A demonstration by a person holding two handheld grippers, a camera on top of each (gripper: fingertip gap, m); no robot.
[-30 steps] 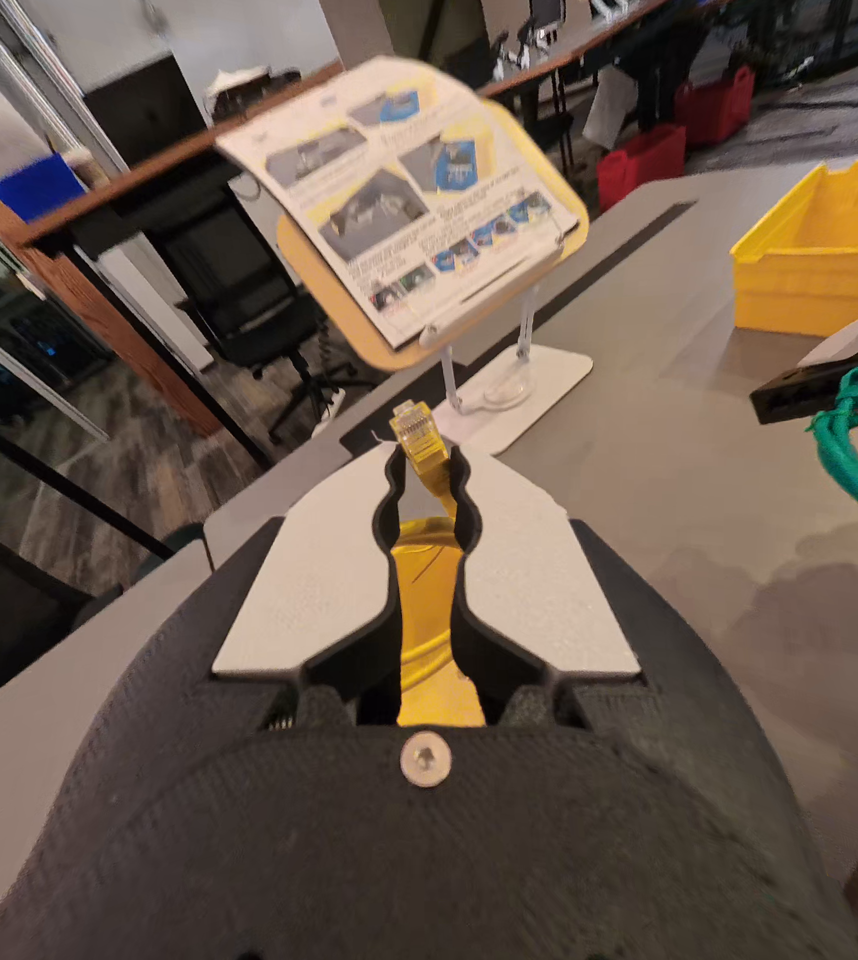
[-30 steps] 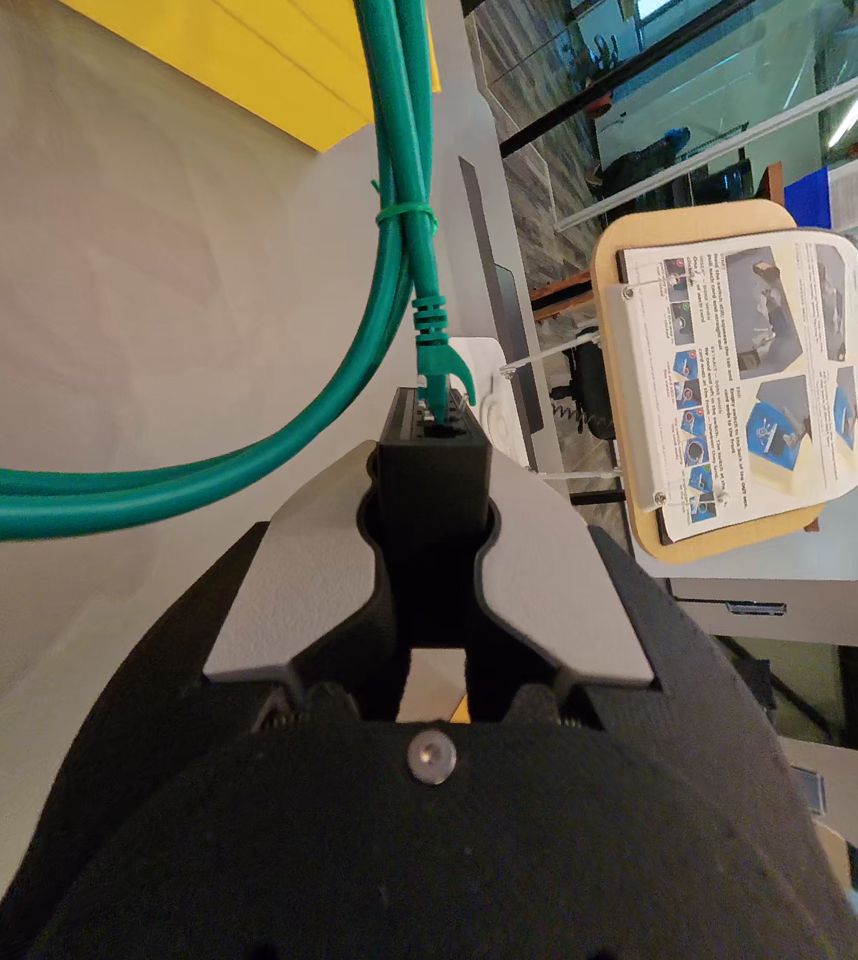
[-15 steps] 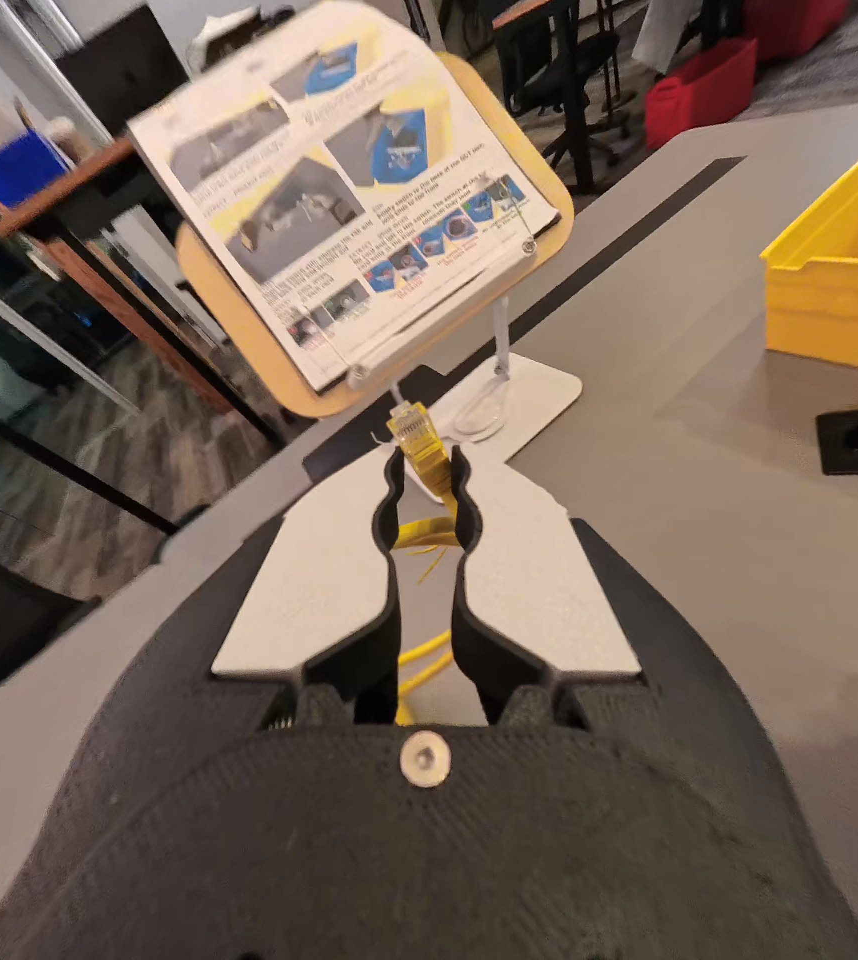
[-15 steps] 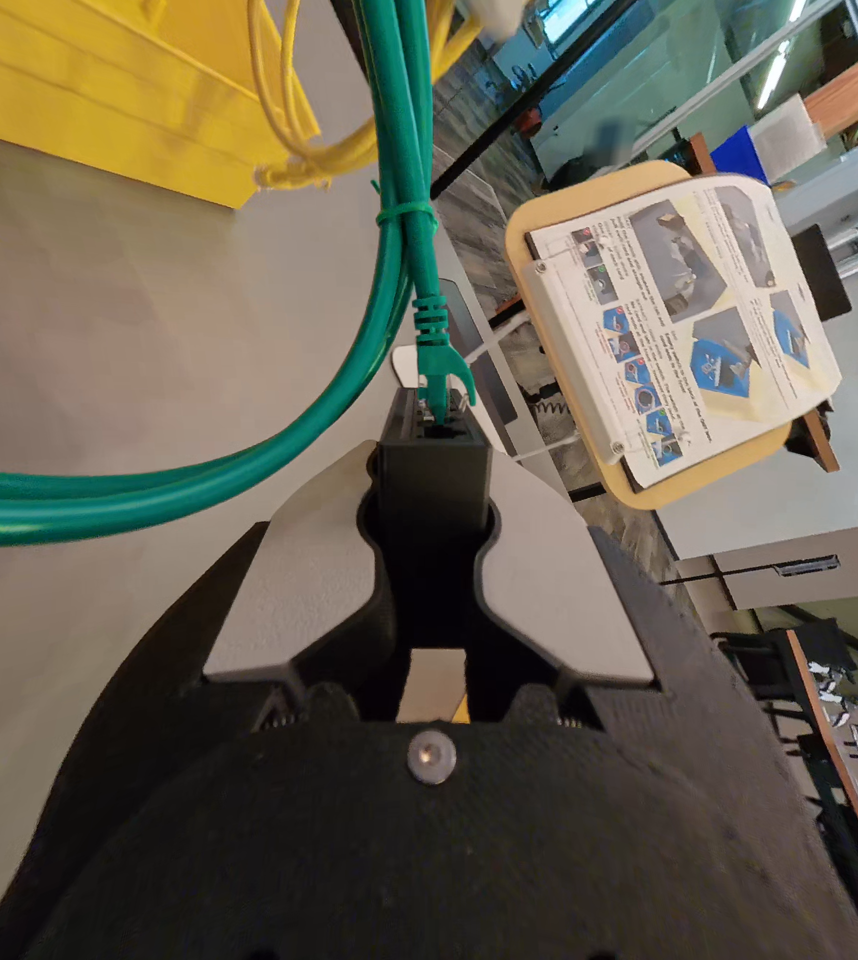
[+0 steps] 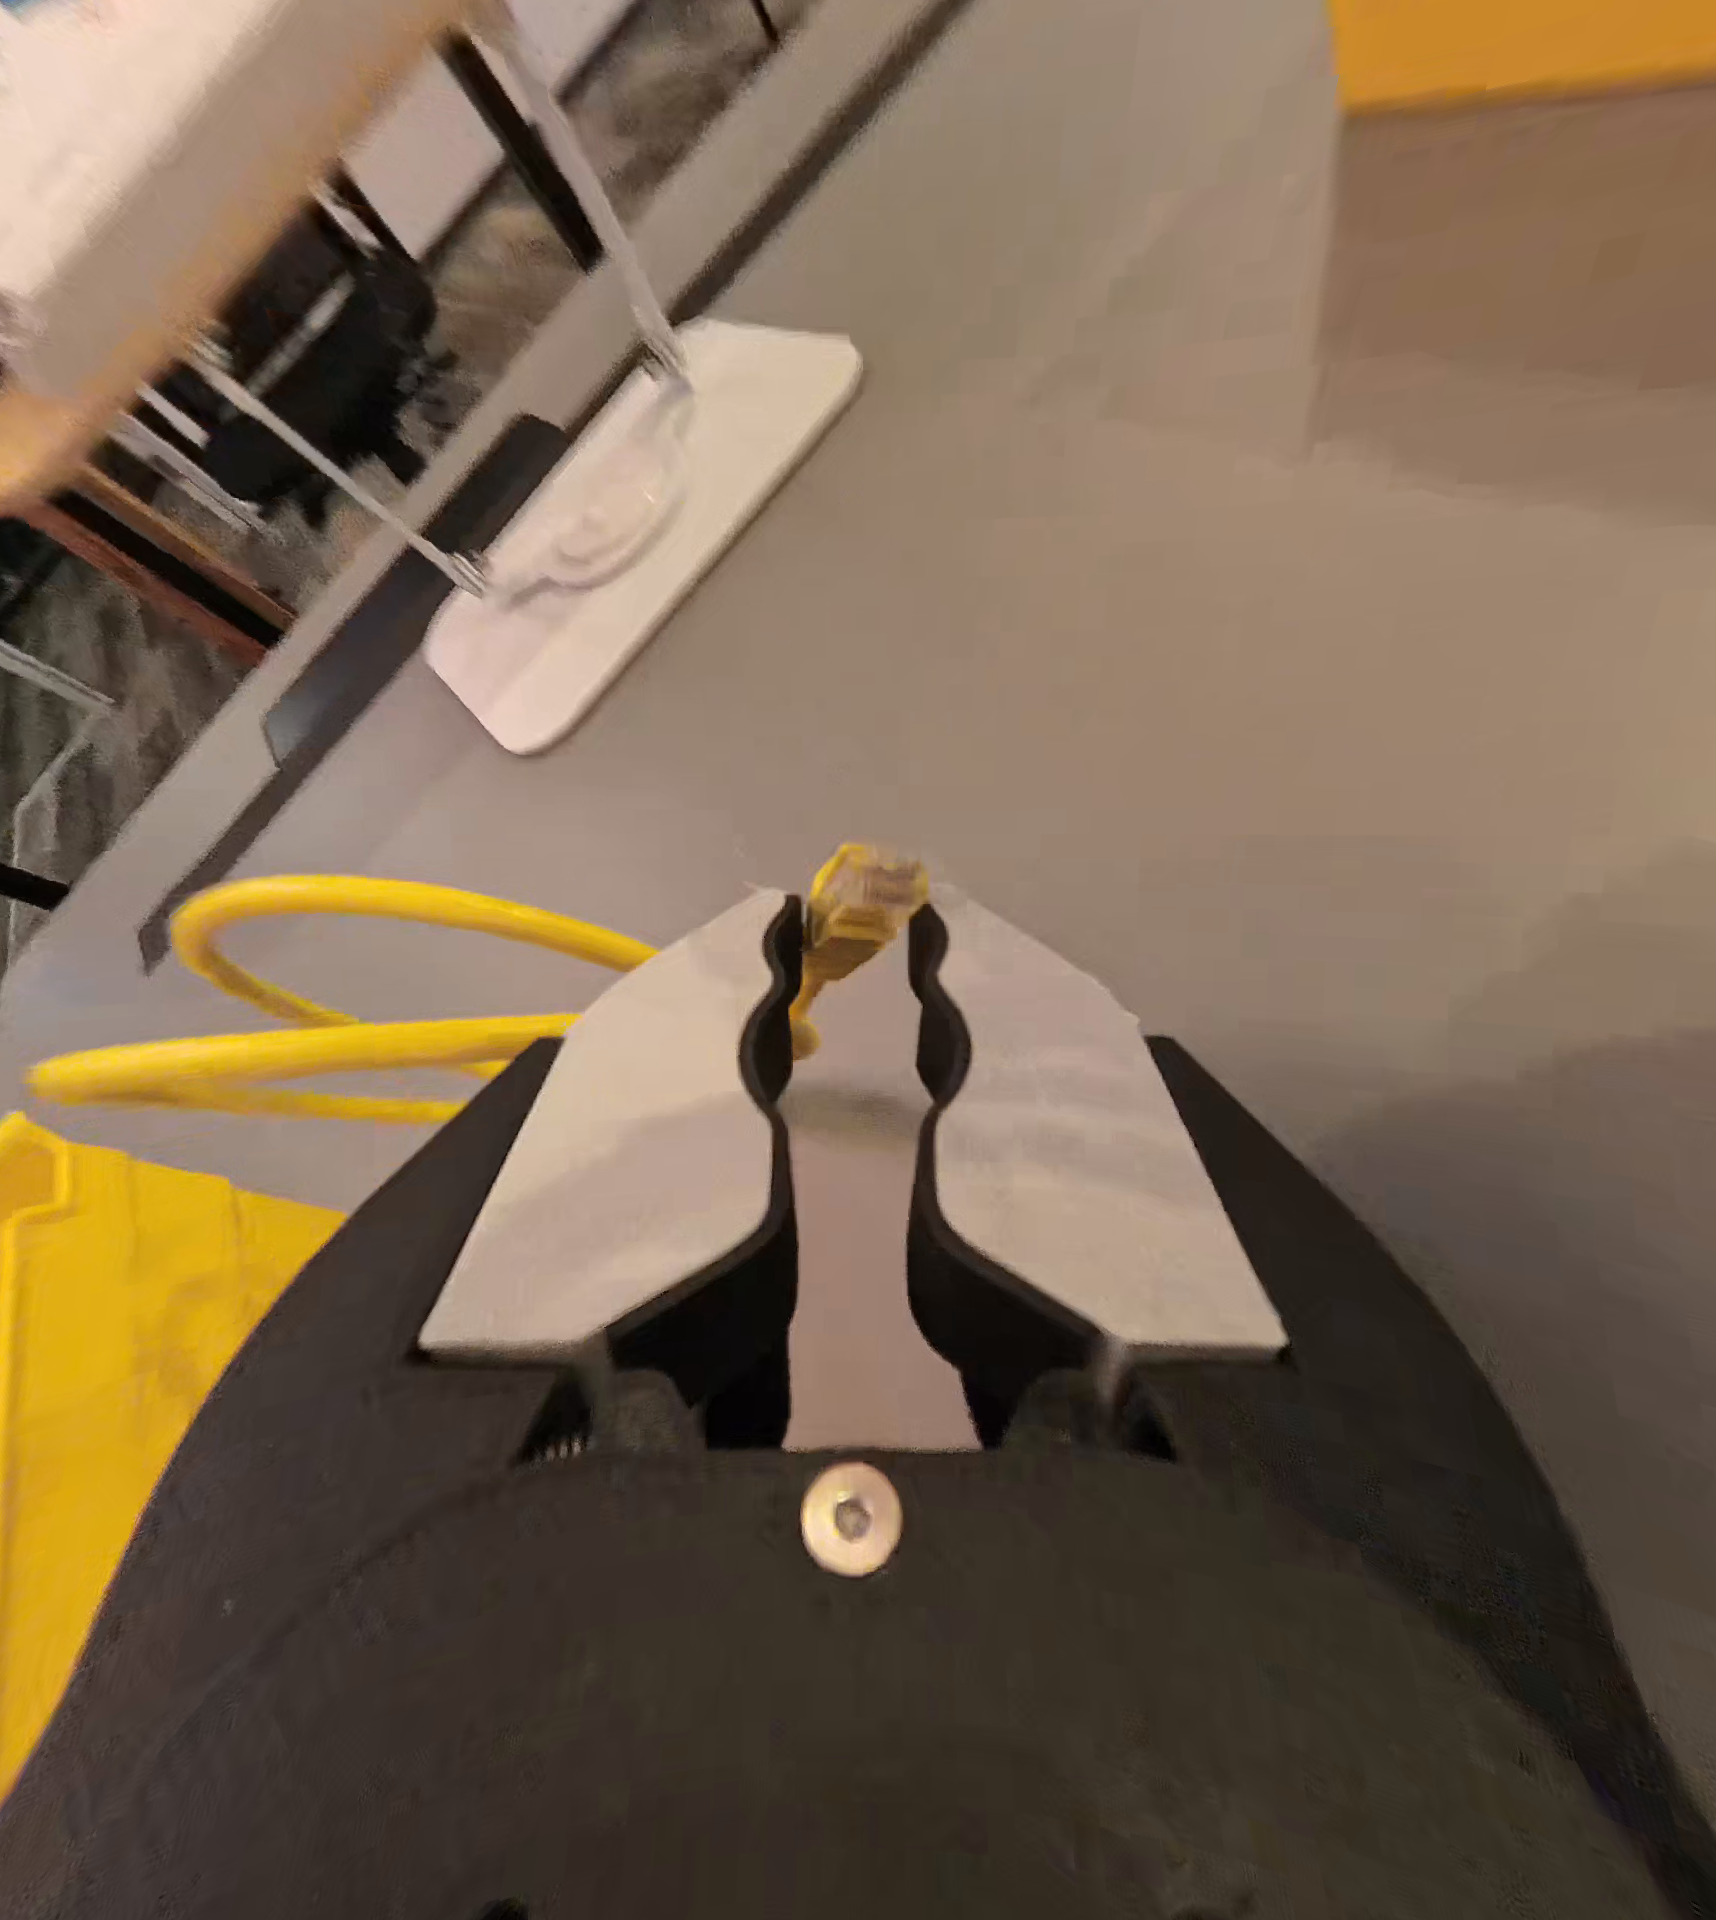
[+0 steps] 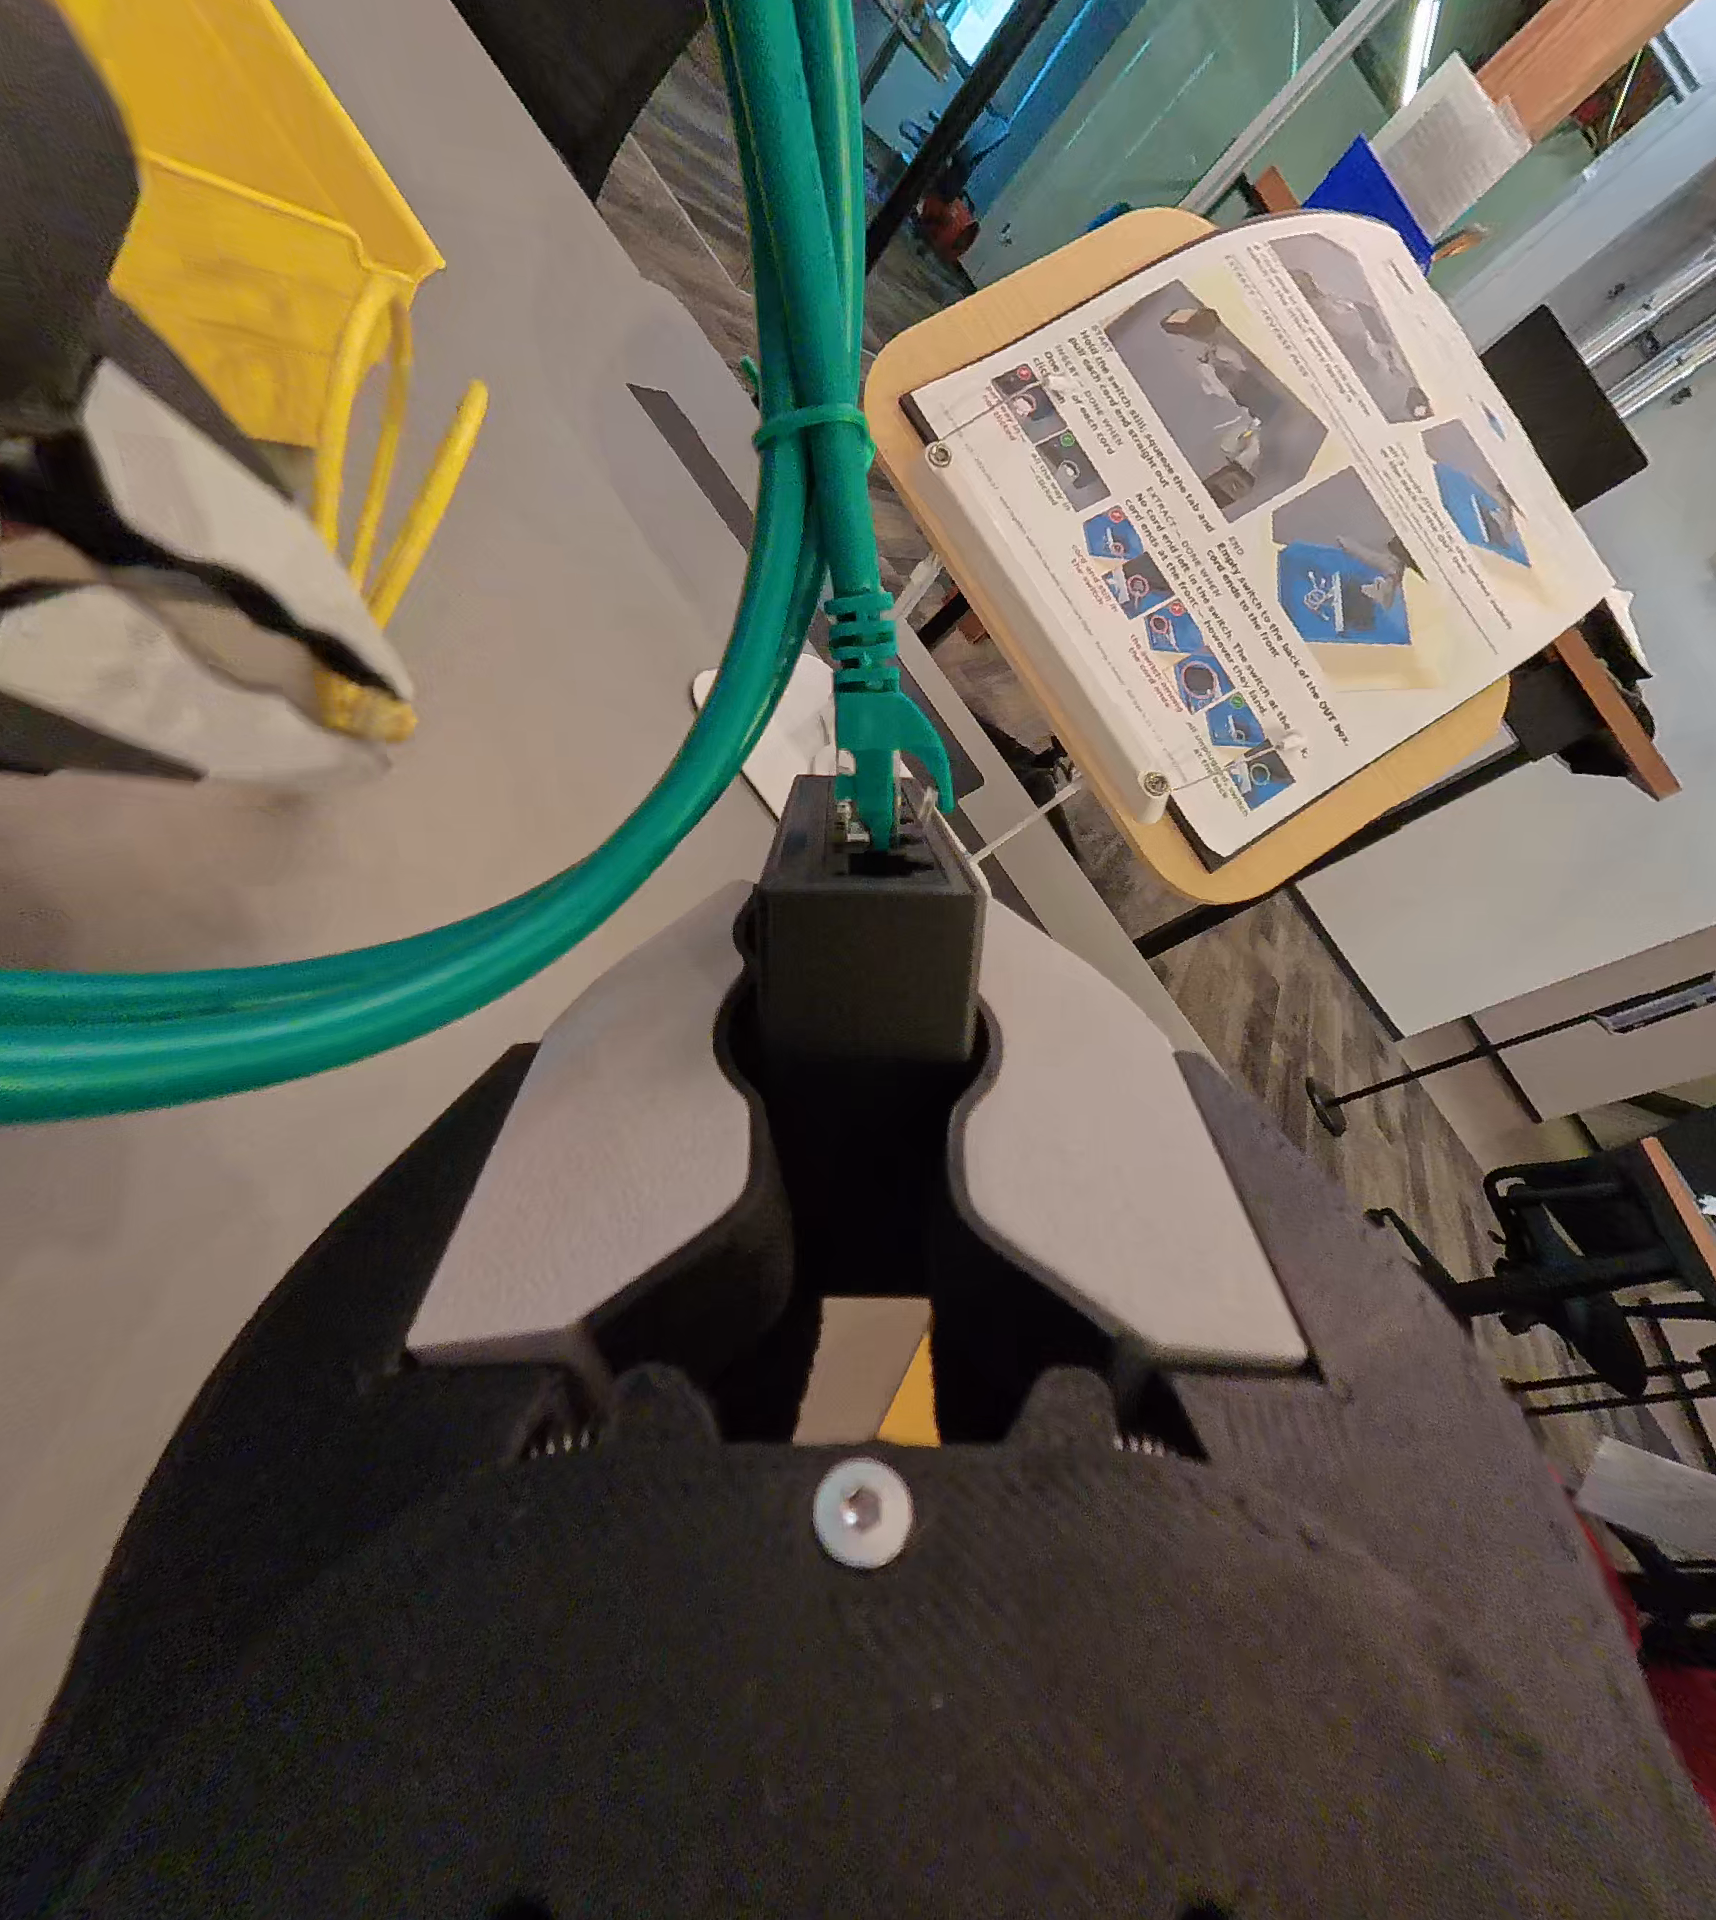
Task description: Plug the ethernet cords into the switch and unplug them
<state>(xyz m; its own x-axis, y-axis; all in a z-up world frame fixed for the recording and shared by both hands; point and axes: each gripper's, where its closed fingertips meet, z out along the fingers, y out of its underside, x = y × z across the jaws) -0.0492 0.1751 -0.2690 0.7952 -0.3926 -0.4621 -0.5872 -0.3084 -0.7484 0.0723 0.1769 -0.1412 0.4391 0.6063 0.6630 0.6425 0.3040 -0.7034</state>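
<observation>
My left gripper (image 5: 856, 914) is shut on the clear-tipped plug of a yellow ethernet cord (image 5: 869, 899), low over the grey table. The cord's loops (image 5: 366, 904) trail off to the left. My right gripper (image 6: 864, 914) is shut on the black switch (image 6: 864, 987), ports facing away from me. A green ethernet cord (image 6: 859, 665) is plugged into one port, and its bundled loops (image 6: 314, 997) hang to the left. In the right wrist view the left gripper (image 6: 355, 696) holds the yellow plug (image 6: 366, 715) to the left of the switch, apart from it.
A yellow bin (image 6: 241, 260) stands behind the left gripper, and its rim shows in the left wrist view (image 5: 54, 1351). A tan board on a white-based stand (image 5: 646, 520) holds an instruction sheet (image 6: 1228, 520) past the switch. The table edge and floor lie beyond. Spacing between my two grippers at the tips: around 20 cm.
My left gripper has dropped toward the table with the yellow plug and come into the right wrist view, left of the switch. The right gripper has turned with the switch, the green cord still plugged in.
</observation>
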